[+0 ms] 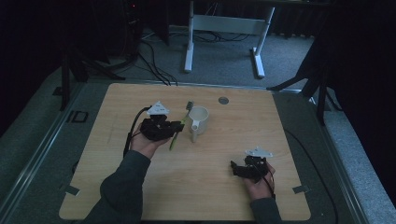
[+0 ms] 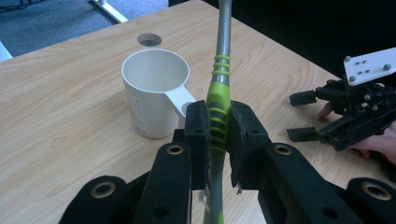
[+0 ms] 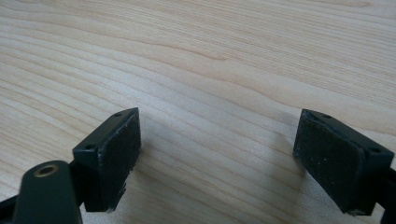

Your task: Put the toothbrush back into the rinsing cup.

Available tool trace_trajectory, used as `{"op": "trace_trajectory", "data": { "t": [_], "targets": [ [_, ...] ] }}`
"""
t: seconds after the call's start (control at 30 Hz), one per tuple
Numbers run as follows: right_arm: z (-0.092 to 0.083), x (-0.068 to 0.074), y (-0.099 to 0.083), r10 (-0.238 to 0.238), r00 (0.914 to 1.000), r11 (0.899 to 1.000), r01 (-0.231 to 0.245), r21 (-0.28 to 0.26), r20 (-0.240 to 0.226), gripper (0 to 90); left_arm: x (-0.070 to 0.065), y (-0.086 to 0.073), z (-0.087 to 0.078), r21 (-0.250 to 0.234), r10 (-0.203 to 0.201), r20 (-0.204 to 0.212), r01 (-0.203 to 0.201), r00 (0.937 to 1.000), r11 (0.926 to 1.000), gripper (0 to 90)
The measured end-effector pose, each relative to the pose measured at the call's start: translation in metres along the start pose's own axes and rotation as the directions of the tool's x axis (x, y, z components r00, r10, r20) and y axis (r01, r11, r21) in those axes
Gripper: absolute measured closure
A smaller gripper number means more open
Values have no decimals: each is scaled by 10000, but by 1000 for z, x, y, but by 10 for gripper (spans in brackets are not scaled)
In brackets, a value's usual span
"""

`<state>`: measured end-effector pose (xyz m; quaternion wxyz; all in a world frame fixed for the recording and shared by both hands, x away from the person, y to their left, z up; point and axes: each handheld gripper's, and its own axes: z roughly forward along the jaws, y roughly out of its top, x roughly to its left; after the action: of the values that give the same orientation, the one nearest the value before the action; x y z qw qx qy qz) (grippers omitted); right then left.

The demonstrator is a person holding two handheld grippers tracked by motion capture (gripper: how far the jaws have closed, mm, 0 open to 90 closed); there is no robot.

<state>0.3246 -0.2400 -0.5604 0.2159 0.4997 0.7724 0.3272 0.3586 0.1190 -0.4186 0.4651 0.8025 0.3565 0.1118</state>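
- Green toothbrush (image 2: pixel 218 100) sits clamped in the left gripper (image 2: pixel 218 135), just beside a white mug (image 2: pixel 152 91).
- Right gripper (image 3: pixel 217 154) gapes wide over bare table (image 3: pixel 196 56), holding nothing.

High view dim and murky; both gripper views bright, sharp

1 toothbrush (image 1: pixel 179 127), 1 mug (image 1: pixel 199 121), 2 grippers

High view overlooks table (image 1: pixel 224 140); gripper views close, seemingly low
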Motion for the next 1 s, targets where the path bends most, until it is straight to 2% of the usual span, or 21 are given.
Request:
{"op": "trace_trajectory", "data": {
  "t": [0.23,0.67,1.0],
  "targets": [
    [0,0,0,0,10000,10000,0,0,0,147,-2,0,1,-176,54,9,-54,10000,9998,789],
    [0,0,0,1,10000,10000,-1,0,1,147,-1,0,1,-502,-121,9,121,9999,9987,789],
    [0,0,0,6,10000,10000,-6,-2,-1,147,-1,1,2,-911,-114,32,116,9999,9958,789]
  ]
}}
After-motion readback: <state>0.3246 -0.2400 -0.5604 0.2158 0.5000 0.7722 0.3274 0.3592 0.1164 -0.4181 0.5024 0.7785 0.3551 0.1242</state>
